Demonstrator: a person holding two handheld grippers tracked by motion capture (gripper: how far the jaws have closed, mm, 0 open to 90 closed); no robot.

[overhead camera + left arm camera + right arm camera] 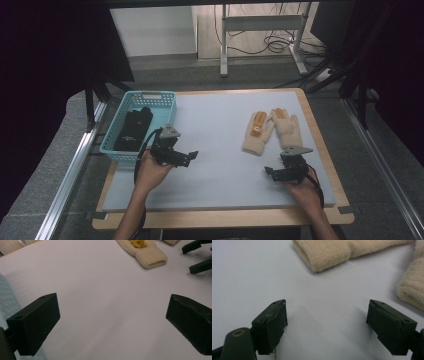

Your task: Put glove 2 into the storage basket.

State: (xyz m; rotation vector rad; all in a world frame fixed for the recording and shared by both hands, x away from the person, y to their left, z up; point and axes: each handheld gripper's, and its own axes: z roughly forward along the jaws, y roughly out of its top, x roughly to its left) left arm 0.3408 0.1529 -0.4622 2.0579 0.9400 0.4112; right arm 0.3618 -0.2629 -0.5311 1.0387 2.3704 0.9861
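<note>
Resting low on the mat [220,165], both tongs gape empty: left tongs [192,155] beside the basket [116,145]; right tongs [270,172] seemingly near the gloves [272,131].

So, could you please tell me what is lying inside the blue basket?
The blue basket holds dark gloves. They hide the floor beneath, so anything under them cannot be seen.

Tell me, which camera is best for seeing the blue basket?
The high view: the whole blue basket shows at the mat's left edge, with black gloves inside. The left gripper view catches just a blurry pale-blue strip of the basket at its left edge.
</note>
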